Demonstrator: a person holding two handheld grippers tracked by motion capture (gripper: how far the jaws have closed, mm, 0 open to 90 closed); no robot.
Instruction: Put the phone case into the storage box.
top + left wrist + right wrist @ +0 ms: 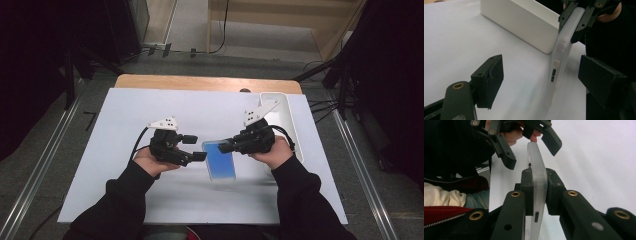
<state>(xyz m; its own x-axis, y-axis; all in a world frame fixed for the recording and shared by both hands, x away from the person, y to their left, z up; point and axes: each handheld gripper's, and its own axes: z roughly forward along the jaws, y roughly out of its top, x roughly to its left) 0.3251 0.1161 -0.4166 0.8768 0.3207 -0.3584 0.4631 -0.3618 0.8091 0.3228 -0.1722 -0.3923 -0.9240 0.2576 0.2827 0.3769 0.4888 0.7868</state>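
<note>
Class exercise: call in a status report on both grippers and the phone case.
Right gripper shut on phone case, holding it on edge. Left gripper open, jaws either side of case, not touching. White tray behind, clear of the work.

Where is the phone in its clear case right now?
In the high view, the phone sits mid-table, clamped by the right tongs, with the open left tongs beside it, left of the white tray.

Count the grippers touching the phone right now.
1: the right gripper is clamped on the phone at its edge. The left gripper is open around its other end, not touching.
</note>
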